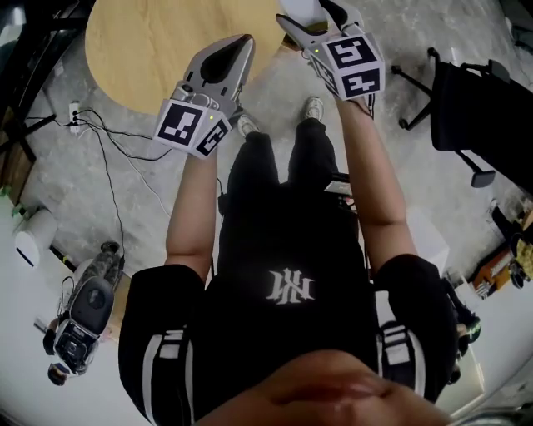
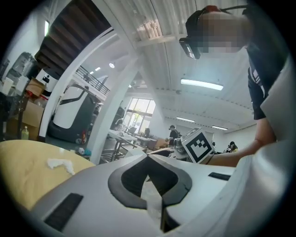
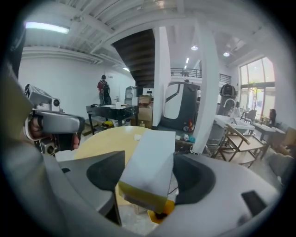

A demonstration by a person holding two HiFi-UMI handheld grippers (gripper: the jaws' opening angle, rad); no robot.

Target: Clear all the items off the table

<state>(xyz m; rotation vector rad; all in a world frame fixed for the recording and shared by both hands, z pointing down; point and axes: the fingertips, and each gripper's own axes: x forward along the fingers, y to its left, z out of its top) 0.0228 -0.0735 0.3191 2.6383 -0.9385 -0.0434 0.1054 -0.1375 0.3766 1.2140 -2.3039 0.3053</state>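
Observation:
A round wooden table (image 1: 158,42) lies ahead of me. My left gripper (image 1: 236,52) hovers at its near edge, its jaws drawn together on a strip of white tissue (image 2: 152,196). Another crumpled tissue (image 2: 59,164) rests on the tabletop (image 2: 23,166). My right gripper (image 1: 304,21) is raised beside the table's right side, shut on a white box with a yellow end (image 3: 149,166). The table (image 3: 108,139) shows beyond that box, bearing a small white scrap (image 3: 138,137). The left gripper (image 3: 51,122) appears at the left of the right gripper view.
A black office chair (image 1: 466,108) stands at the right. Cables and a power strip (image 1: 75,116) run over the floor left of the table. A camera-like device (image 1: 83,316) and a white cylinder (image 1: 29,237) sit at the lower left. People work at benches far off.

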